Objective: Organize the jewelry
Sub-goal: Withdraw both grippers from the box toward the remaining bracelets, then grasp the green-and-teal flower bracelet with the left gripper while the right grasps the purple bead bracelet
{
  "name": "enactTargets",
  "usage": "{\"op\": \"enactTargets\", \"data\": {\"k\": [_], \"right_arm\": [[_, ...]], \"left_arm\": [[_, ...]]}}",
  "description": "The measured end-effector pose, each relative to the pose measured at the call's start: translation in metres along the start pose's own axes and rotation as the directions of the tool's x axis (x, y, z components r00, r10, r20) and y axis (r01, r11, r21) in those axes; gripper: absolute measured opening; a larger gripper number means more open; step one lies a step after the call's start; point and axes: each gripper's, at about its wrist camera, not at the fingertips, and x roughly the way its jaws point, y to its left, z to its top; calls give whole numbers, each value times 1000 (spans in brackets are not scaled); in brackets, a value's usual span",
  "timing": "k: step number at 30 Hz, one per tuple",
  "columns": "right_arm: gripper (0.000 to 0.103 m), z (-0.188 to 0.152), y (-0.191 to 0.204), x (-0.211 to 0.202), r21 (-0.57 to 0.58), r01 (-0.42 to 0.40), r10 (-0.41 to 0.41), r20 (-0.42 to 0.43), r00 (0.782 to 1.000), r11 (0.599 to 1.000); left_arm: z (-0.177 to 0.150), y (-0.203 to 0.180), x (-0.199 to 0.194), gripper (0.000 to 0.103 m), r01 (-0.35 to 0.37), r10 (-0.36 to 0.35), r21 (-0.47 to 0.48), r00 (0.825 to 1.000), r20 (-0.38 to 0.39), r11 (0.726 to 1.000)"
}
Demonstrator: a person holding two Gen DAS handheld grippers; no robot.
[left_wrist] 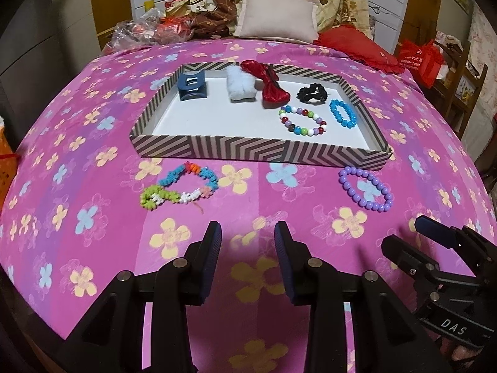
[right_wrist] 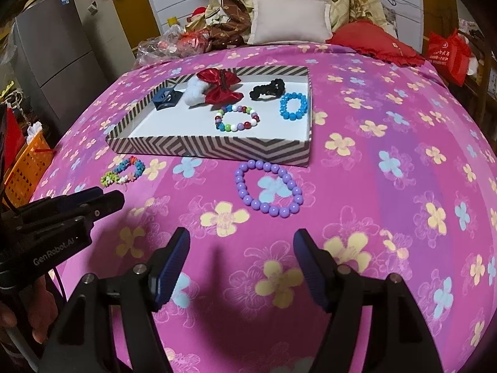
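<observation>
Left gripper (left_wrist: 248, 233): hovered nearest, over the pink flowered bedspread (left_wrist: 93, 248), jaws parted with nothing between them.
Right gripper (right_wrist: 241, 242): hung just right of the left one, jaws spread wider, also empty, above bare bedspread.
Purple bead bracelet (right_wrist: 268, 188): lay flat on the bedspread ahead of the right gripper, just before the near right corner of the box, not touching it.
Flower-bead bracelet (left_wrist: 180, 185): green, white, blue and orange, lay on the bedspread to the left, a little ahead of the left gripper, near the box's front wall.
Striped box (left_wrist: 261, 150): shallow, open, white floor, sat in the middle of the bed beyond both loose bracelets.
Mixed-colour bead bracelet (left_wrist: 303, 121): inside the box, near right part.
Blue bead bracelet (left_wrist: 342, 112): inside, just right of the mixed one, by the right wall.
Far row in the box, left to right: dark blue hair claw (left_wrist: 192, 87), white fluffy scrunchie (left_wrist: 240, 85), red bow (left_wrist: 268, 82), black scrunchie (left_wrist: 312, 93).
Far end of the bed: a beige pillow (left_wrist: 278, 15) and a red cushion (left_wrist: 357, 43).
</observation>
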Motion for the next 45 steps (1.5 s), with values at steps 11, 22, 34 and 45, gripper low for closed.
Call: {"op": "enactTargets", "data": {"k": [11, 22, 34, 45], "right_arm": [[73, -4, 3, 2, -1, -4, 4, -10, 1000, 1000], [73, -5, 2, 6, -6, -7, 6, -21, 1000, 1000], [74, -4, -9, 8, 22, 10, -9, -21, 1000, 1000], [74, 7, -23, 15, 30, 50, -50, -18, 999, 998]], "left_arm": [[-10, 17, 0, 33, -23, 23, -17, 1000, -4, 1000], [-13, 42, 4, 33, -19, 17, -78, 999, -32, 997], [-7, 107, 12, 33, -52, 41, -214, 998, -57, 976], [17, 121, 24, 33, 14, -28, -241, 998, -52, 970]]}}
